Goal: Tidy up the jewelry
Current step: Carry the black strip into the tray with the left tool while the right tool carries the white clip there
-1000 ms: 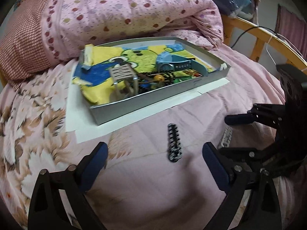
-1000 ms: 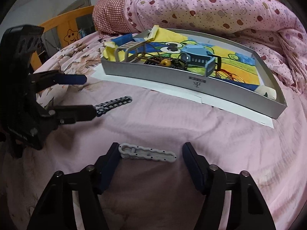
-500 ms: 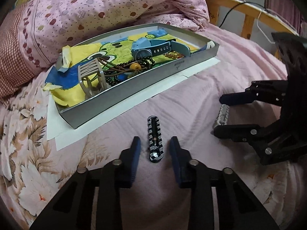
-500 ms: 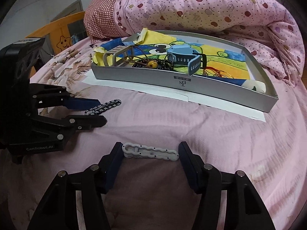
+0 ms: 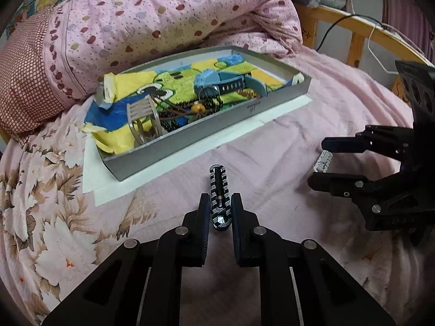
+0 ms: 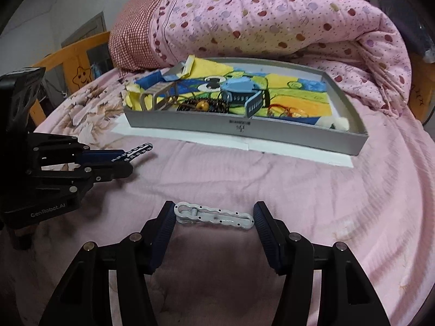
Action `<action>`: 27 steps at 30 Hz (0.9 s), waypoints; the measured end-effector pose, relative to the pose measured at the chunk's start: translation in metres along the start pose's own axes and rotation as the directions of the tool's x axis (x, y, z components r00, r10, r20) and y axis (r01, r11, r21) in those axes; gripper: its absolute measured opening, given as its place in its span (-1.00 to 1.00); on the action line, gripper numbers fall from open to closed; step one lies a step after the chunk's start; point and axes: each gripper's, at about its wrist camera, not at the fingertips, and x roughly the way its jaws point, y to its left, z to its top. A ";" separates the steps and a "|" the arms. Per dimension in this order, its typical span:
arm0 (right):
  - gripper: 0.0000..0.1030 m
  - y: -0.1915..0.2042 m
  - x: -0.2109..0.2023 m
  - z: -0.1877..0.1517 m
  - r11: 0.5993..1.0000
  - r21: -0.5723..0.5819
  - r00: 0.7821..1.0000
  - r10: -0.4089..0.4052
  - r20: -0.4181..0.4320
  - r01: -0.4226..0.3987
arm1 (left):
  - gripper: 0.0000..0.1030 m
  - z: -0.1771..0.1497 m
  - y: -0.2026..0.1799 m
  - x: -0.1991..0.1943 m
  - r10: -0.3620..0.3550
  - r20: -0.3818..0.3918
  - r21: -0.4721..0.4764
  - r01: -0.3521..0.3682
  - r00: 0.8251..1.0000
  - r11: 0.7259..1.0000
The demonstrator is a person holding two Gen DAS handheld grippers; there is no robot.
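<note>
While the left gripper (image 5: 220, 212) had just been closing, its jaws clamped the black clip (image 5: 219, 195) by its near end on the bedspread (image 5: 272, 163). Right gripper (image 6: 213, 221) stood apart around the white clip (image 6: 214, 216). Both looked light, stiff, probably slippery; grip mid-length.

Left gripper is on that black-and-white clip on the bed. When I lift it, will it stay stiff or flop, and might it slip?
The black-and-white clip looks like rigid moulded plastic, so it should probably stay stiff. The left gripper, whose jaws have just been closing, pinches only its near end, so the far end may tip down. Its scalloped edges likely help the ribbed pads hold.
</note>
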 end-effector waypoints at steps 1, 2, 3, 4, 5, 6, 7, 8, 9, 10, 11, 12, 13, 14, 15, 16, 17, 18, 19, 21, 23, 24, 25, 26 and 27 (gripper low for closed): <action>0.10 -0.001 -0.002 0.002 1.000 0.000 1.000 -0.005 0.011 0.005 | -0.76 0.002 -0.001 -0.002 0.002 0.008 -0.004 -0.002 1.000 1.000; 0.10 -0.002 -0.006 0.006 1.000 0.003 1.000 -0.007 0.027 0.007 | -0.76 0.006 -0.001 -0.004 0.005 0.021 -0.010 -0.005 1.000 1.000; 0.10 -0.003 -0.007 0.009 1.000 0.006 0.999 -0.008 0.037 0.008 | -0.76 0.010 0.000 -0.005 0.008 0.031 -0.018 -0.007 0.999 1.000; 0.10 -0.005 -0.009 0.013 1.000 0.007 0.999 -0.014 0.053 0.013 | -0.76 0.014 0.001 -0.006 0.011 0.042 -0.028 -0.009 0.999 1.000; 0.10 -0.007 -0.012 0.018 1.000 0.008 0.997 -0.020 0.070 0.019 | -0.76 0.019 0.002 -0.006 0.017 0.053 -0.042 -0.014 0.998 0.999; 0.10 -0.009 -0.013 0.023 1.000 0.009 0.996 -0.026 0.086 0.026 | -0.76 0.026 0.004 -0.005 0.024 0.064 -0.058 -0.020 0.998 0.998; 0.10 -0.011 -0.013 0.028 0.999 0.010 0.995 -0.033 0.099 0.033 | -0.76 0.032 0.006 -0.004 0.029 0.074 -0.072 -0.024 0.997 0.997; 0.10 -0.014 -0.013 0.034 0.999 0.014 0.993 -0.042 0.114 0.041 | -0.76 0.037 0.008 -0.004 0.037 0.084 -0.085 -0.030 0.996 0.996; 0.10 -0.017 -0.013 0.039 0.999 0.019 0.991 -0.048 0.125 0.046 | -0.76 0.043 0.011 -0.003 0.049 0.096 -0.100 -0.039 0.994 0.994; 0.10 -0.022 -0.012 0.046 0.998 0.031 0.989 -0.055 0.138 0.051 | -0.76 0.048 0.014 -0.001 0.057 0.104 -0.113 -0.045 0.993 0.993; 0.10 -0.027 -0.010 0.054 0.997 0.049 0.987 -0.063 0.149 0.056 | -0.76 0.056 0.016 0.002 0.064 0.115 -0.133 -0.049 0.991 0.990; 0.10 -0.033 -0.008 0.060 0.996 0.070 0.985 -0.069 0.159 0.059 | -0.76 0.060 0.020 0.005 0.066 0.117 -0.144 -0.049 0.991 0.988; 0.10 -0.038 -0.006 0.064 0.994 0.087 0.983 -0.075 0.165 0.061 | -0.76 0.064 0.022 0.007 0.070 0.121 -0.157 -0.051 0.990 0.986; 0.10 -0.045 -0.003 0.071 0.992 0.111 0.982 -0.080 0.171 0.062 | -0.76 0.070 0.024 0.012 0.071 0.124 -0.169 -0.049 0.990 0.984; 0.10 -0.050 0.000 0.076 0.990 0.130 0.981 -0.086 0.174 0.064 | -0.76 0.073 0.026 0.014 0.072 0.125 -0.175 -0.050 0.990 0.983; 0.10 -0.054 0.002 0.079 0.988 0.141 0.980 -0.091 0.176 0.067 | -0.76 0.077 0.027 0.018 0.076 0.125 -0.179 -0.053 0.989 0.982; 0.10 -0.058 0.005 0.083 0.986 0.152 0.979 -0.097 0.178 0.070 | -0.76 0.080 0.028 0.022 0.079 0.125 -0.184 -0.055 0.989 0.981; 0.10 -0.063 0.009 0.087 0.984 0.165 0.979 -0.102 0.178 0.072 | -0.76 0.082 0.029 0.025 0.080 0.122 -0.190 -0.056 0.989 0.980; 0.10 -0.067 0.011 0.090 0.982 0.174 0.978 -0.106 0.178 0.074 | -0.76 0.085 0.031 0.030 0.083 0.118 -0.202 -0.058 0.989 0.978; 0.10 -0.074 0.018 0.094 0.977 0.201 0.979 -0.110 0.173 0.075 | -0.76 0.087 0.034 0.036 0.080 0.109 -0.224 -0.054 0.991 0.973; 0.10 -0.079 0.023 0.094 0.973 0.220 0.980 -0.110 0.166 0.072 | -0.76 0.089 0.036 0.042 0.081 0.099 -0.242 -0.055 0.992 0.969; 0.10 -0.080 0.026 0.094 0.972 0.226 0.981 -0.109 0.161 0.071 | -0.76 0.089 0.037 0.046 0.080 0.090 -0.250 -0.056 0.993 0.967; 0.10 -0.081 0.028 0.093 0.971 0.229 0.981 -0.110 0.157 0.072 | -0.76 0.090 0.038 0.049 0.080 0.083 -0.257 -0.056 0.993 0.965; 0.10 -0.081 0.030 0.092 0.970 0.230 0.982 -0.111 0.153 0.074 | -0.76 0.090 0.039 0.052 0.079 0.074 -0.263 -0.057 0.994 0.963; 0.10 -0.082 0.033 0.090 0.970 0.232 0.983 -0.111 0.147 0.075 | -0.76 0.090 0.039 0.055 0.077 0.064 -0.267 -0.057 0.995 0.962</action>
